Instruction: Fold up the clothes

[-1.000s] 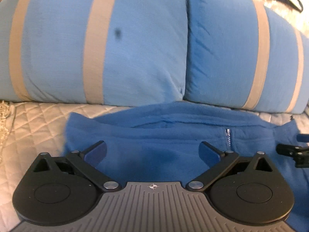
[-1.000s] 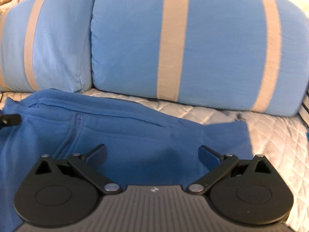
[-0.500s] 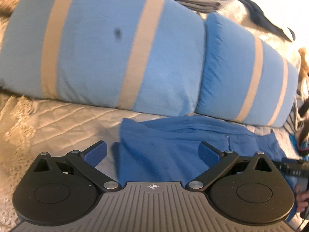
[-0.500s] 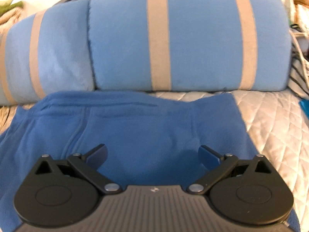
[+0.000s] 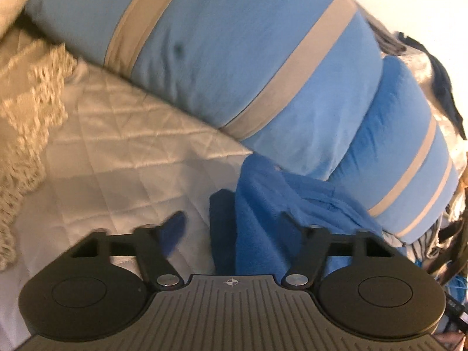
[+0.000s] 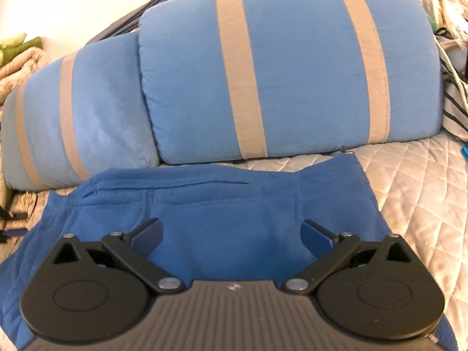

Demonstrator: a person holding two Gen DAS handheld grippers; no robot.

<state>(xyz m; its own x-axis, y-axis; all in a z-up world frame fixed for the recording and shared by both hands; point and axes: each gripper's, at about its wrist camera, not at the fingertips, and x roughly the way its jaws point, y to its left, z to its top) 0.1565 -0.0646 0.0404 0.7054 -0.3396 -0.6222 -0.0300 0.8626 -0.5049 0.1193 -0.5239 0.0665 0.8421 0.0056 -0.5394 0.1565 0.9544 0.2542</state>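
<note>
The left tongs (image 5: pixel 231 228) are closing, a raised edge of the blue fleece garment (image 5: pixel 263 204) standing between the jaws, pads not yet clearly pressing it. The right tongs (image 6: pixel 231 234) gape wide and hold nothing, hovering over the same garment (image 6: pixel 219 204), which lies spread just ahead of them on the quilted bedspread (image 6: pixel 409 181), short of two blue pillows (image 6: pixel 292 67) with tan stripes. The fleece looks light, soft and floppy; it will likely drape and bunch, so corners or hems seem the best hold. The bedspread is sheeny, diamond-stitched.
</note>
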